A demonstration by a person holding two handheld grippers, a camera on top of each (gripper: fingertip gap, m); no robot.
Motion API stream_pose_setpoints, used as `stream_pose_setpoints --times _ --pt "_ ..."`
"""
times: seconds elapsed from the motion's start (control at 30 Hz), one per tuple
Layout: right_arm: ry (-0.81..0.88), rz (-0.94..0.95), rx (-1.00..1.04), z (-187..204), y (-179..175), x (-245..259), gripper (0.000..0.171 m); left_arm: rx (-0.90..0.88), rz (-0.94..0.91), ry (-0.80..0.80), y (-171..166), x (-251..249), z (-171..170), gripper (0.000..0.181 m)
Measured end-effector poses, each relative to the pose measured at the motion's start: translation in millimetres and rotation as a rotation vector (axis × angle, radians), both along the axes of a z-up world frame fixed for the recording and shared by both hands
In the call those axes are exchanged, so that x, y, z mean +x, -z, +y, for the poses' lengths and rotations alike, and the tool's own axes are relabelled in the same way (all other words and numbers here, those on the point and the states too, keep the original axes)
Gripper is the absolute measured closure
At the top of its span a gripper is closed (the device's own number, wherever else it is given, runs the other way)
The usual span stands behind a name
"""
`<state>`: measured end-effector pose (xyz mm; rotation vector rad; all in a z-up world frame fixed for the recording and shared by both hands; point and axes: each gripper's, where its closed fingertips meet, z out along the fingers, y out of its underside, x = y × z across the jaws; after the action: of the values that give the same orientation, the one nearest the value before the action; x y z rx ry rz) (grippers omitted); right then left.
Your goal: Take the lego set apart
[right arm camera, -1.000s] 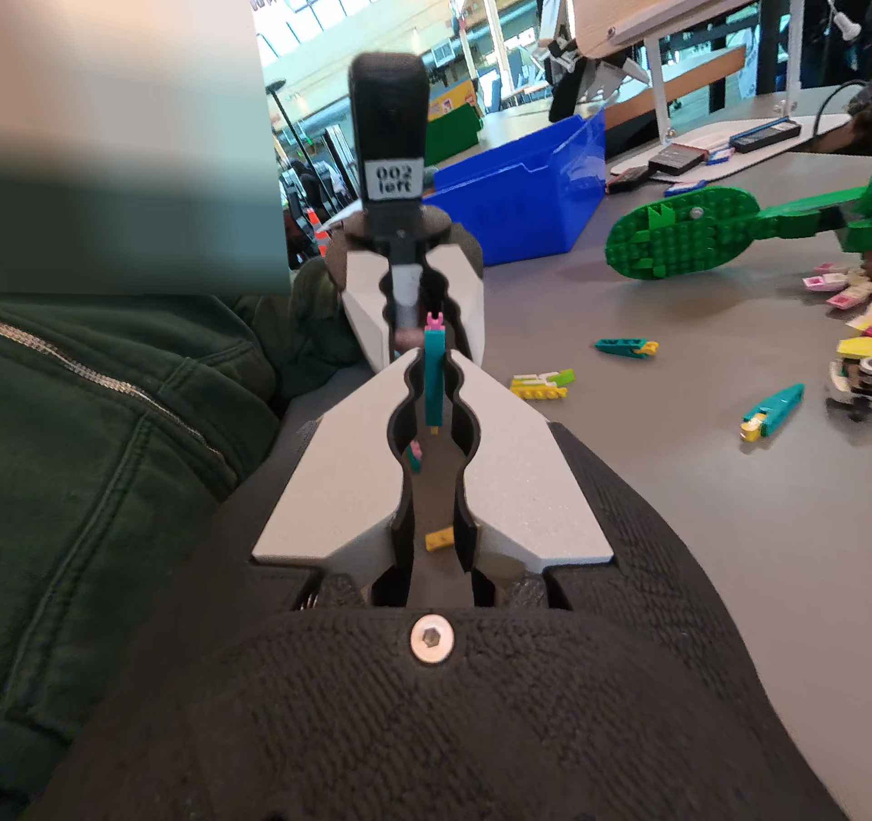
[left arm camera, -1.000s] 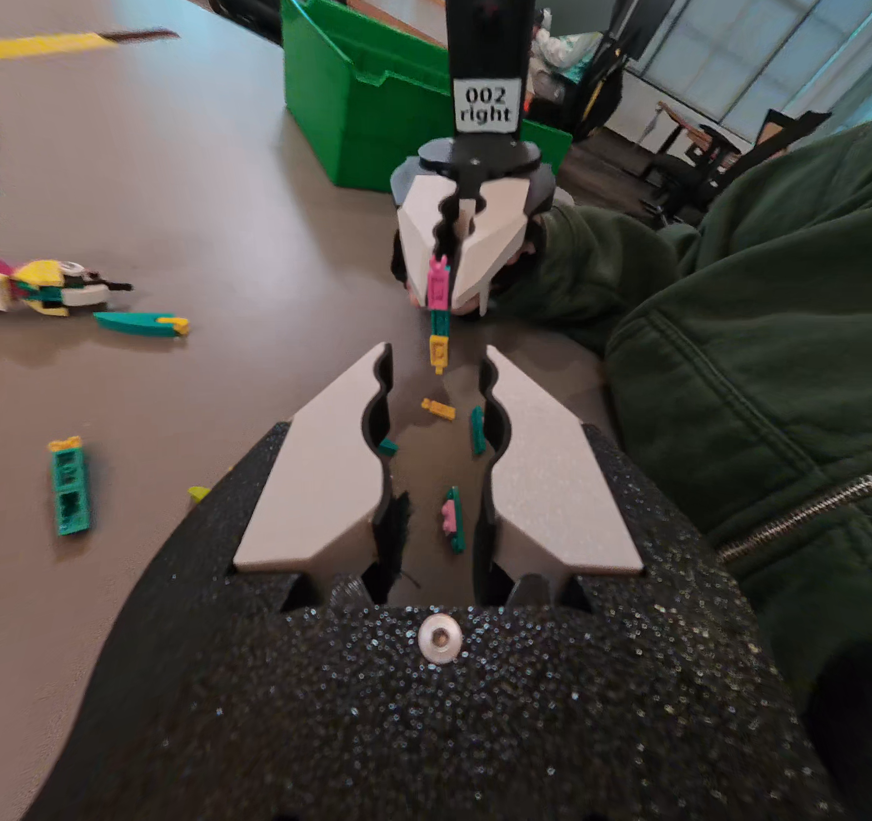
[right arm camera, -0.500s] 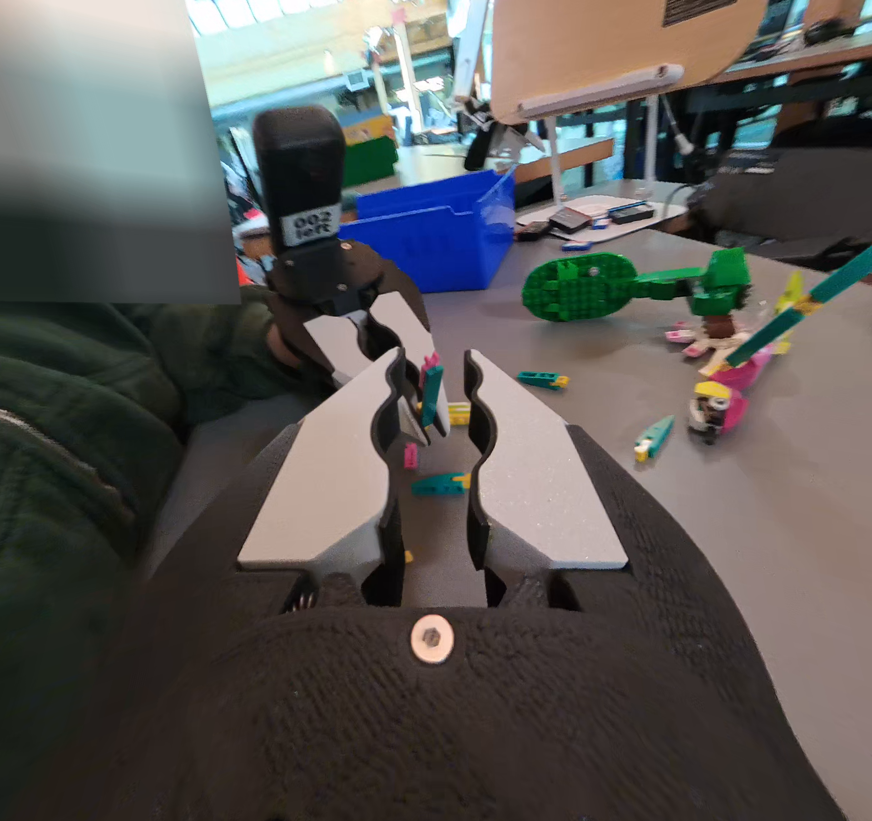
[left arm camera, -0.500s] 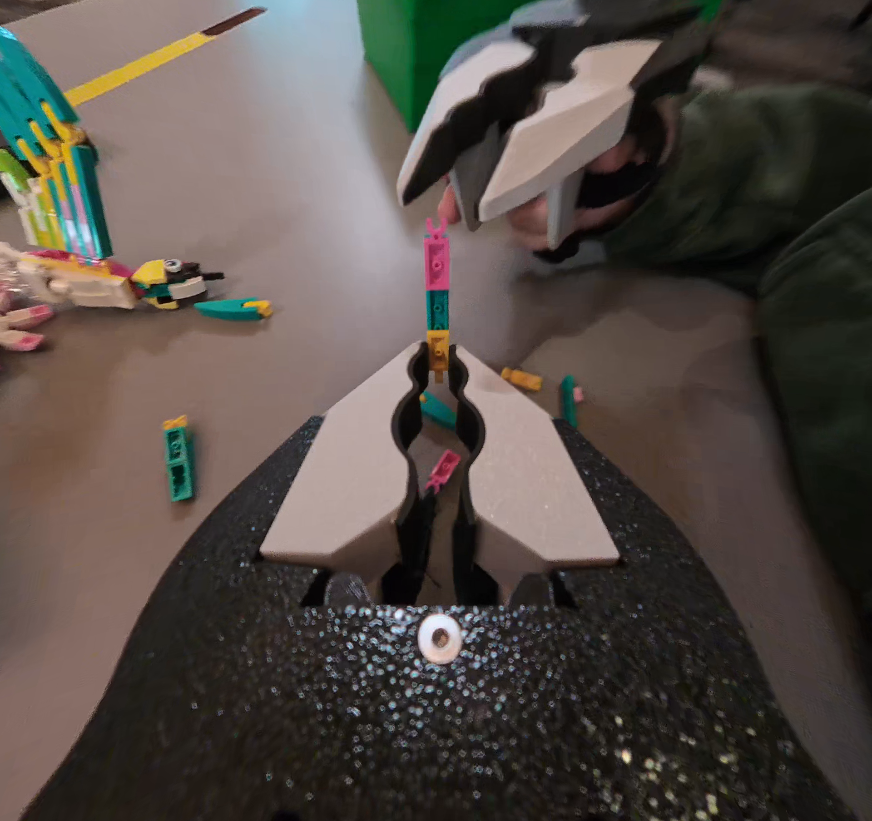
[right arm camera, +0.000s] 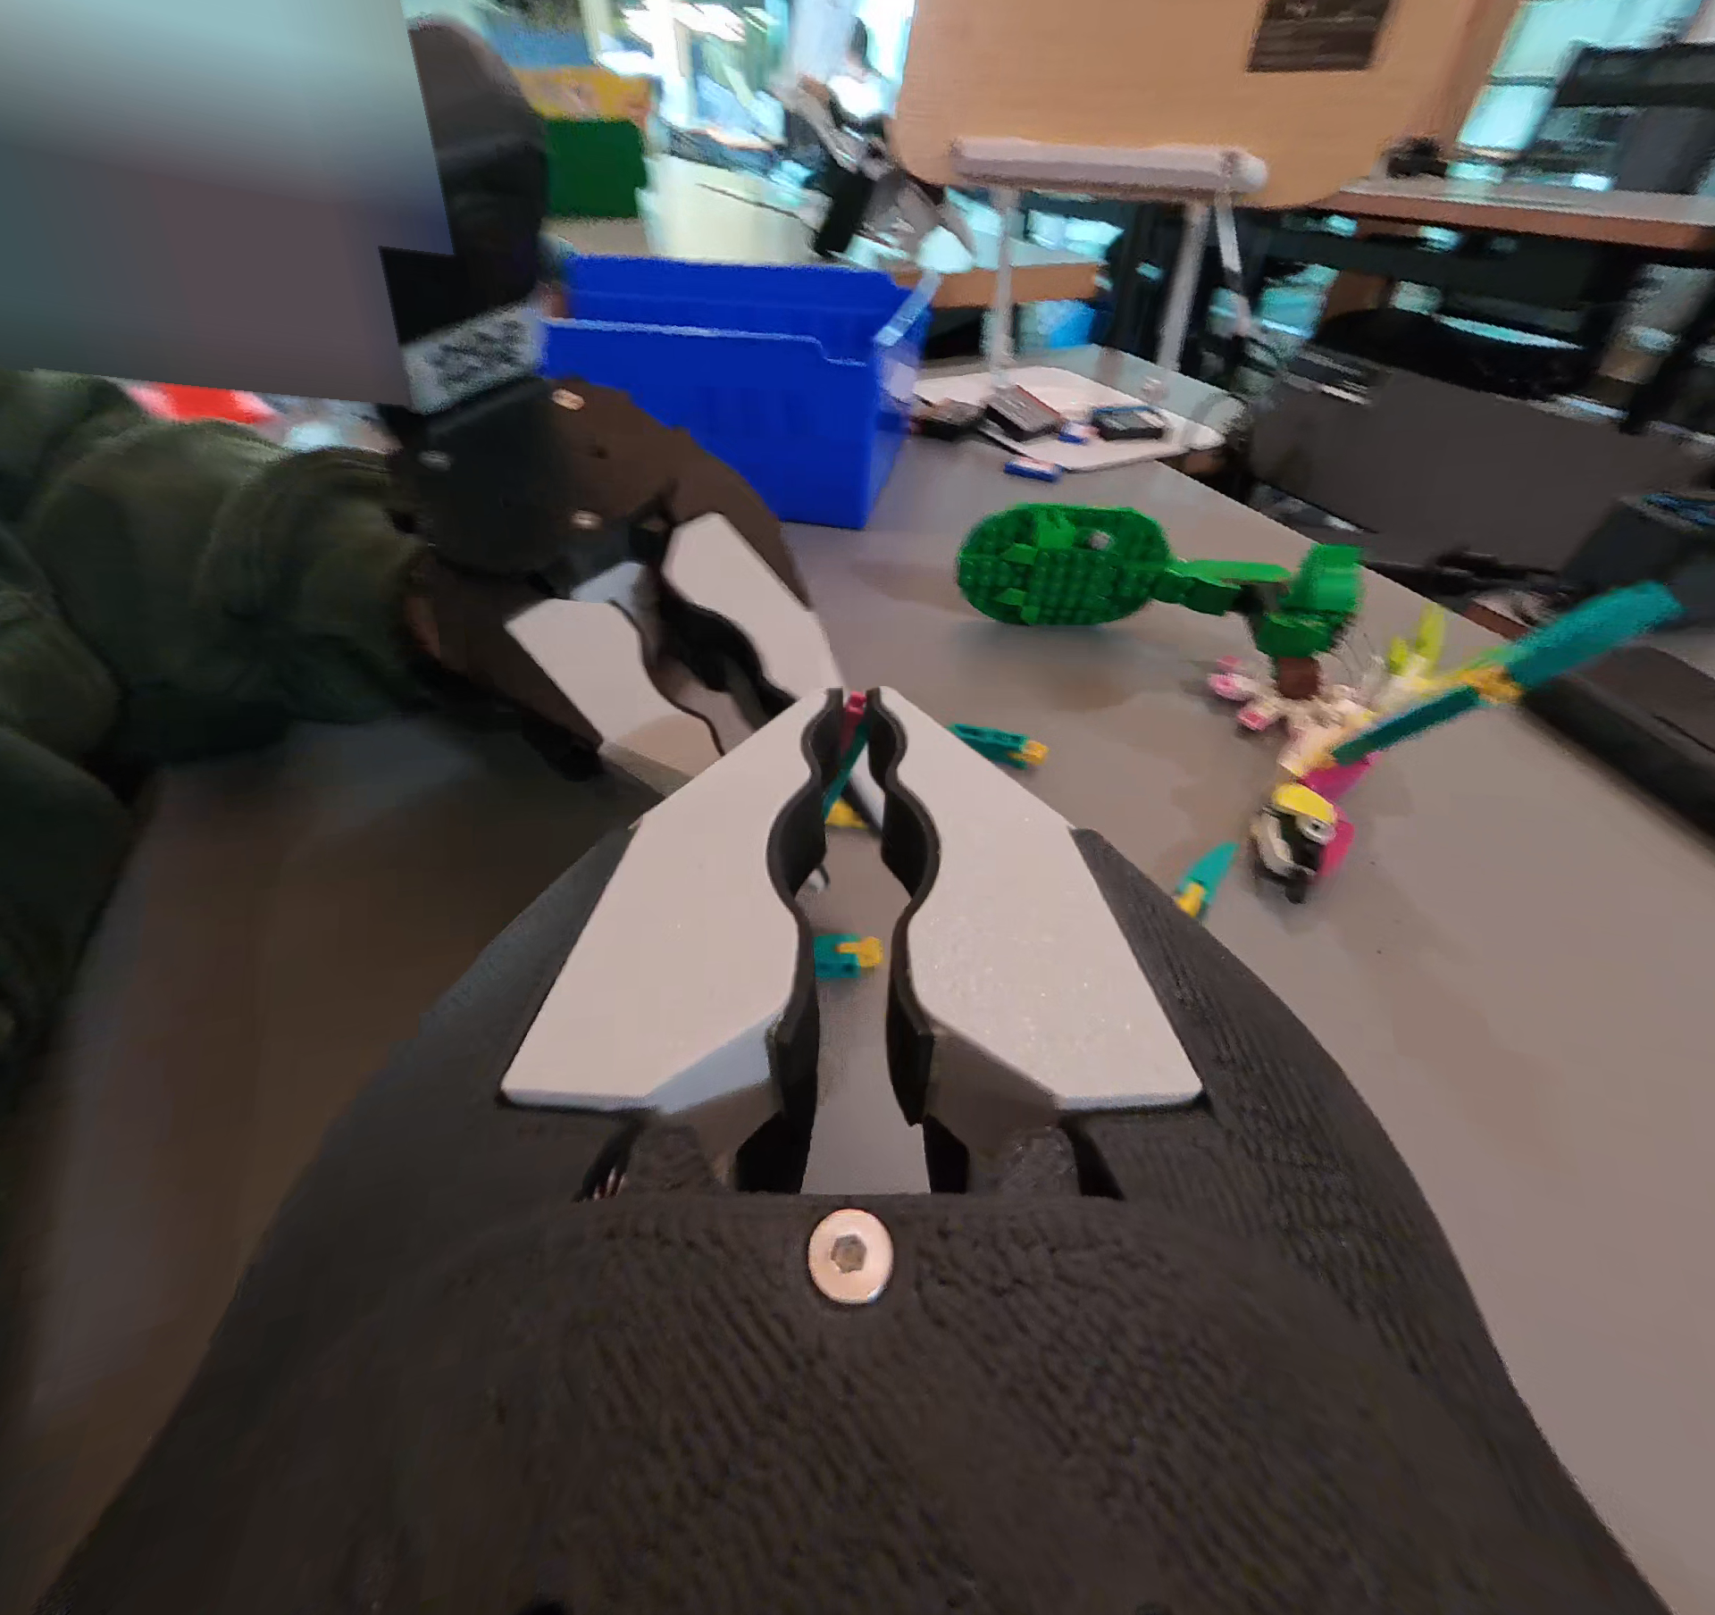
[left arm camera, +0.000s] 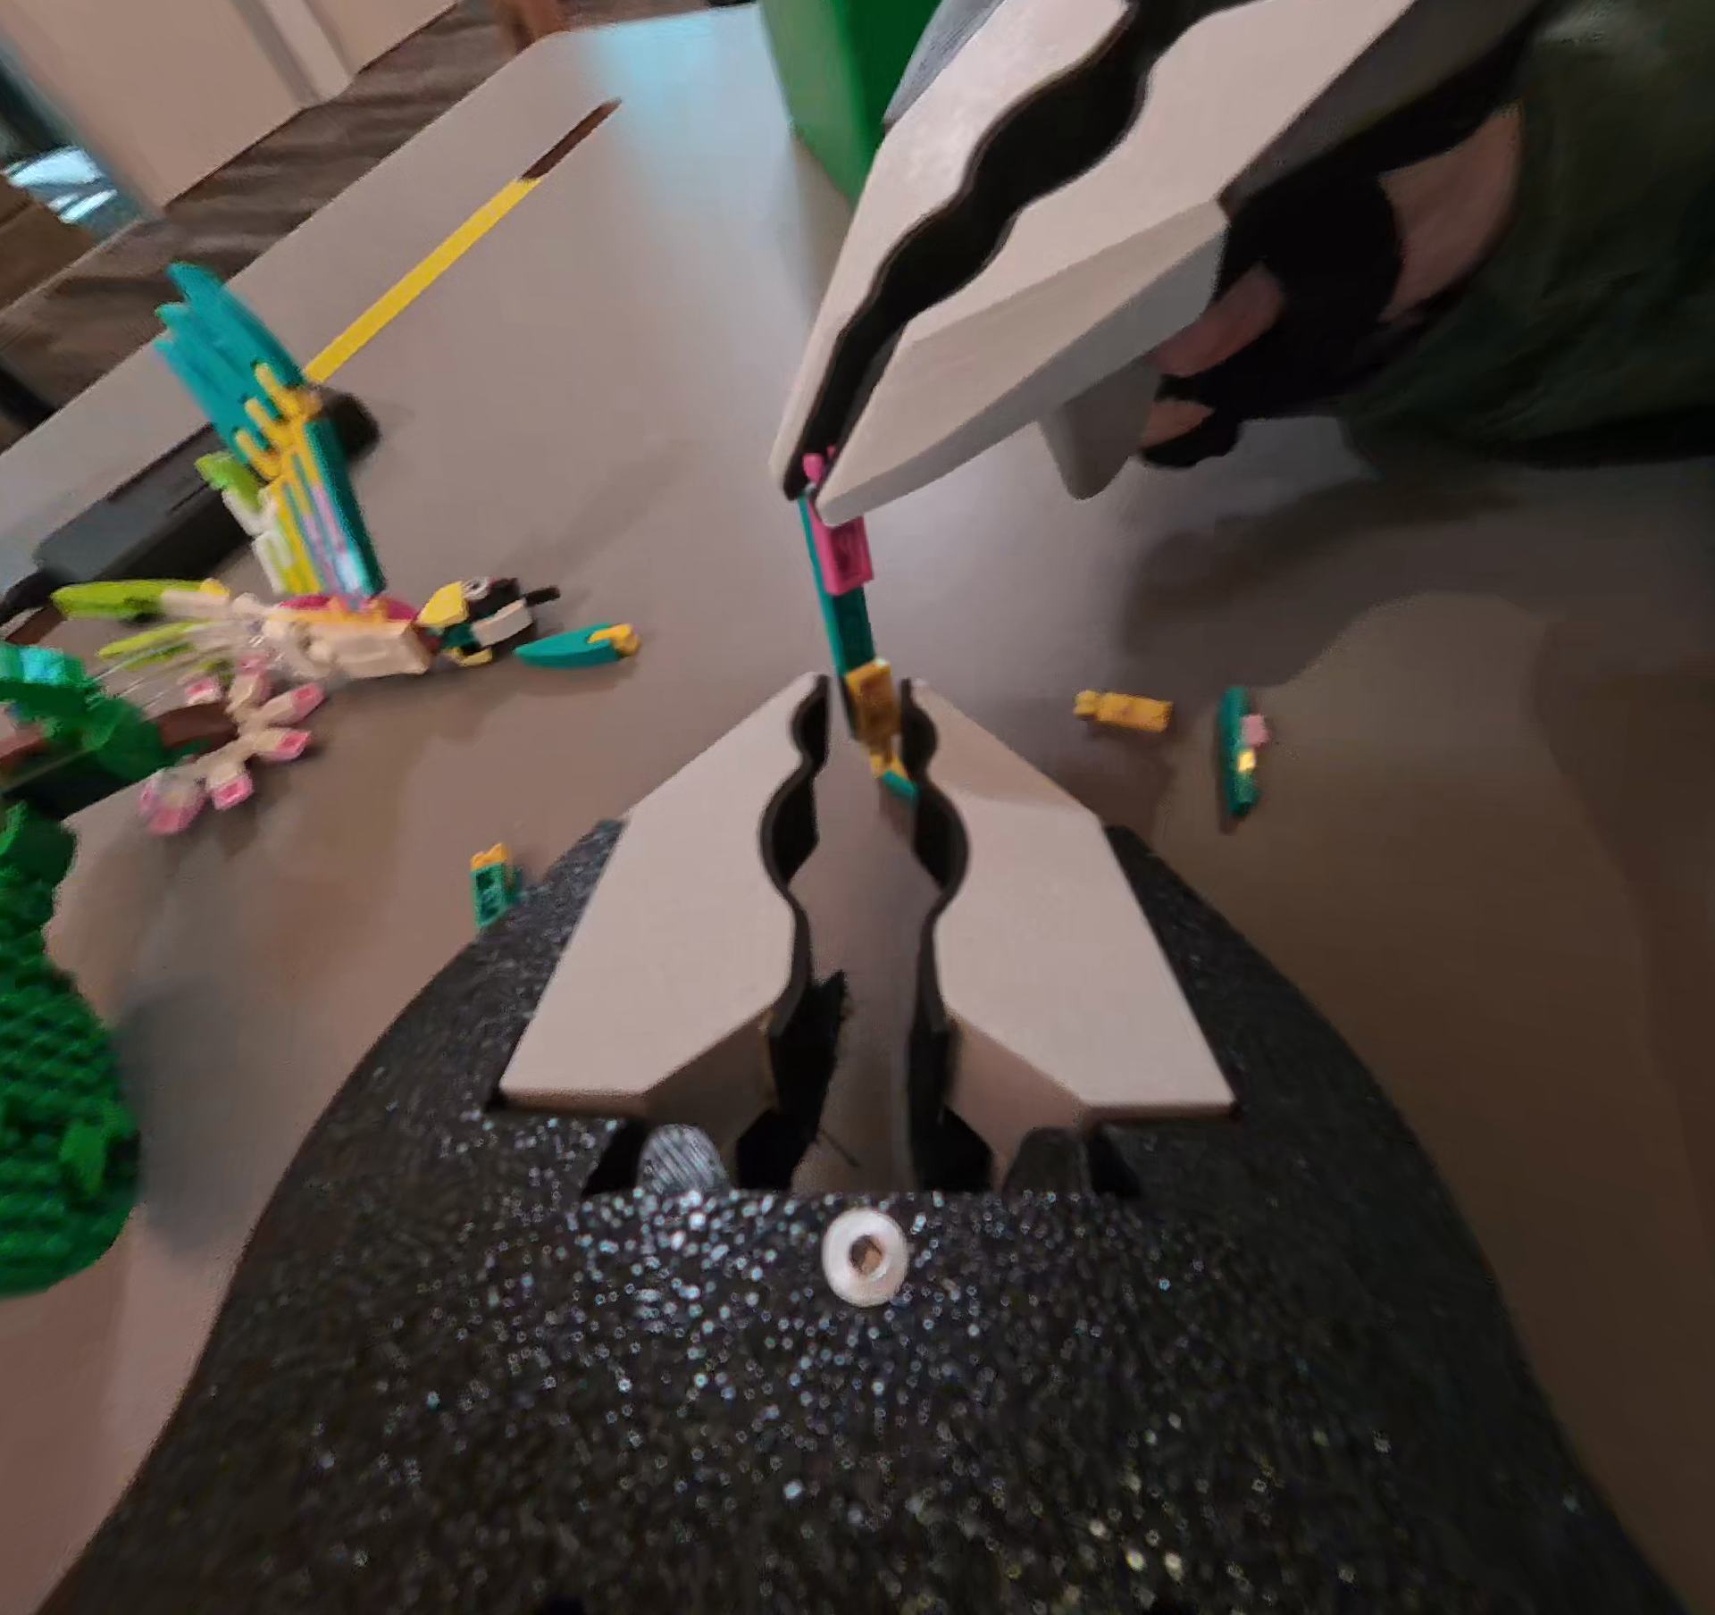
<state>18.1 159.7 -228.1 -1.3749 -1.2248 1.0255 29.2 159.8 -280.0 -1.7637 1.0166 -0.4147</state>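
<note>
- Left gripper (left arm camera: 868, 705): narrow, clamped on yellow end of thin lego strip (left arm camera: 846, 622).
- Right gripper (right arm camera: 857, 700): nearly closed, pinching strip's pink top end (right arm camera: 850, 709); strip off the table (left arm camera: 575, 345), spanning both tips.
- Loose yellow piece (left arm camera: 1121, 710) and teal piece (left arm camera: 1237, 759) on table just beyond.
- Farther left: lego bird (left arm camera: 371, 633), teal feather (left arm camera: 573, 645).
- Far: green bin (left arm camera: 835, 39), blue bin (right arm camera: 742, 401).

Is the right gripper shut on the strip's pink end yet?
Shut: the right gripper pinches the pink end of the lego strip, whose yellow end sits in the left gripper.
</note>
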Motion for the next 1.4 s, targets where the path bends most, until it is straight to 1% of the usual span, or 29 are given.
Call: stream_pose_setpoints --times 0.03,0.07,0.1,0.13,0.17,0.2,0.23,0.27,0.47,0.53,0.57,0.6,0.7,0.77,0.9,1.2,1.3,1.4 --pt "-0.067 0.033 -0.022 -6.8 -4.2 1.9 0.169 -0.012 -0.055 0.035 -5.4 4.2 -4.7 0.154" --pt "-0.132 0.063 -0.041 -13.4 -8.1 4.7 0.169 -0.044 -0.119 0.084 -11.3 9.0 -11.0 0.144" --pt "-0.202 0.09 -0.056 -21.2 -11.6 8.0 0.169 -0.085 -0.18 0.126 -16.9 12.4 -16.4 0.138" --pt "-0.262 0.114 -0.068 -28.2 -14.8 11.2 0.169 -0.128 -0.234 0.171 -21.3 15.5 -22.2 0.138" --pt "-0.307 0.131 -0.083 -33.4 -17.0 13.7 0.169 -0.172 -0.285 0.223 -25.1 19.0 -29.3 0.143" --pt "-0.341 0.141 -0.099 -37.5 -18.1 15.5 0.169 -0.209 -0.334 0.27 -28.8 22.4 -36.0 0.152" --pt "-0.357 0.152 -0.107 -39.1 -19.2 16.4 0.169 -0.236 -0.373 0.318 -31.6 25.9 -43.3 0.166" --pt "-0.359 0.161 -0.109 -39.2 -19.8 16.8 0.169 -0.251 -0.399 0.347 -33.7 28.3 -47.6 0.175" --pt "-0.321 0.183 -0.036 -36.6 -22.0 16.1 0.169 -0.194 -0.421 0.288 -37.7 25.1 -38.1 0.176" --pt "-0.329 0.164 -0.021 -39.5 -18.8 14.6 0.17 -0.139 -0.406 0.263 -40.2 23.2 -34.4 0.168" --pt "-0.334 0.174 -0.032 -40.5 -19.8 14.3 0.169 -0.124 -0.395 0.265 -40.3 23.3 -34.8 0.169" --pt "-0.334 0.176 -0.043 -40.3 -19.7 13.8 0.169 -0.124 -0.388 0.285 -40.2 24.7 -37.8 0.18" --pt "-0.325 0.164 -0.044 -38.8 -16.4 12.7 0.17 -0.139 -0.339 0.257 -35.2 22.0 -34.6 0.181" --pt "-0.275 0.155 0.038 -34.9 -16.2 11.4 0.17 -0.159 -0.335 0.206 -35.2 18.8 -28.3 0.181" --pt "-0.201 0.094 0.317 -33.4 -13.3 12.8 0.171 -0.259 -0.409 0.146 -32.3 17.3 -22.2 0.179" --pt "-0.133 -0.024 0.647 -33.7 -5.2 11.5 0.171 -0.402 -0.531 0.101 -26.3 16.6 -17.4 0.178" --pt "-0.061 -0.057 0.787 -28.8 -5.6 10.1 0.171 -0.41 -0.544 0.072 -26.1 14.0 -12.7 0.178" --pt "-0.026 -0.089 0.862 -24.9 -2.8 9.1 0.171 -0.402 -0.519 0.049 -22.0 12.3 -10.5 0.178"
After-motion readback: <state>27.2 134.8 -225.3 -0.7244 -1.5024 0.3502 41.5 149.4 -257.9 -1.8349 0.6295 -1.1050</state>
